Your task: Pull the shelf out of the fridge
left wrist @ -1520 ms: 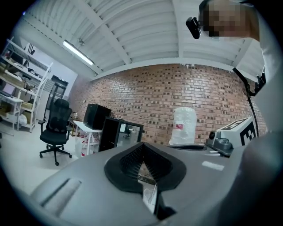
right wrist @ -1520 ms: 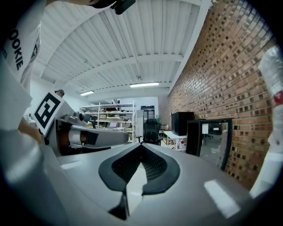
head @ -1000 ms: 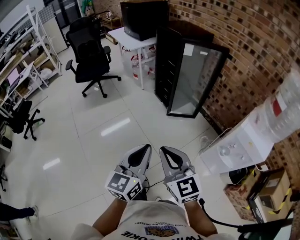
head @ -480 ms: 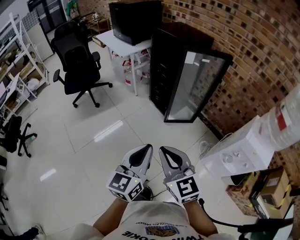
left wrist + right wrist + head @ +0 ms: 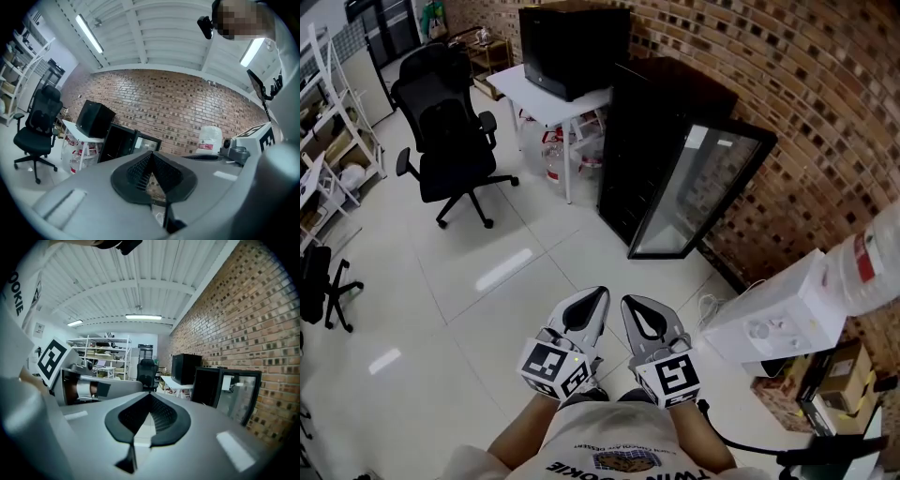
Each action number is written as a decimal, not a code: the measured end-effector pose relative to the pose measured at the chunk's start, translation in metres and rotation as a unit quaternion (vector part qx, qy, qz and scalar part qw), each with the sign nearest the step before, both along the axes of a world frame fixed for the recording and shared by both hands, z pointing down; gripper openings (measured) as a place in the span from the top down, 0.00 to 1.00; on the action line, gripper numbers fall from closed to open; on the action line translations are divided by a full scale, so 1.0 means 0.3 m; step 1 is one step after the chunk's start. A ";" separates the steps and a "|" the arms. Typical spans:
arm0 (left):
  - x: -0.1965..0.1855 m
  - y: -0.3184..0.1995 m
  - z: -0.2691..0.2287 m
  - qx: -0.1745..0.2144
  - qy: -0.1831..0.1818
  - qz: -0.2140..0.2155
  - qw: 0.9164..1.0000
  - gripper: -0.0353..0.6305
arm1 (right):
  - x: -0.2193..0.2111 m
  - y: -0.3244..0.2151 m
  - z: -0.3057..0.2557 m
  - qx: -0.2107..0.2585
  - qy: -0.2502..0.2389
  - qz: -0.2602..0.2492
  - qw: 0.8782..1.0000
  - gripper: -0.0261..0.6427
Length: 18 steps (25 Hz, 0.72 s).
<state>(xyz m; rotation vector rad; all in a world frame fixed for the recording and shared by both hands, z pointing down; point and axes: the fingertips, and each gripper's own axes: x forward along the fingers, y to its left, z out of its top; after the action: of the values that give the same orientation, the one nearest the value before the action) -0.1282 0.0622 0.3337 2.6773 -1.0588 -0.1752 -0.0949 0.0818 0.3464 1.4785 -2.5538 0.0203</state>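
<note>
Closer than a second ago, the fridge fills more of the head view and its door sits lower in the picture; the chair has slid towards the left edge. Both tools keep their place in front of the body.

Head view: the left tool and right tool lie side by side above the floor, well apart from the fridge. The fridge is black and stands against the brick wall, its glass door swung wide open. Its inside is dark, and the shelf cannot be made out. Beside it a white worktop carries a black box; clear jugs stand under it. At the right, a big bottle sits upended on a white dispenser, and a cardboard box lies near it; what it holds does not show.

Left gripper view: the jaws are pressed together with nothing between them. Beyond them stands the fridge with its door open.

Right gripper view: these jaws are likewise closed and empty. The fridge stands at the right, along the brick wall.
</note>
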 end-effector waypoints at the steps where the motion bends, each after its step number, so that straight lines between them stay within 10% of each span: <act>1: -0.011 -0.010 0.002 0.000 0.000 0.002 1.000 0.95 | -0.008 -0.011 -0.004 0.002 0.000 0.004 1.000 0.95; 18: -0.087 -0.173 0.036 -0.003 -0.010 0.008 1.000 0.95 | -0.069 -0.201 0.008 0.014 -0.010 0.009 1.000 0.95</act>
<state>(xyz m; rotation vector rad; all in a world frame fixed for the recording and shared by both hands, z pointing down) -0.1542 0.0104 0.3446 2.6861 -1.0426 -0.1425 -0.1156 0.0215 0.3489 1.5183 -2.5665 0.0018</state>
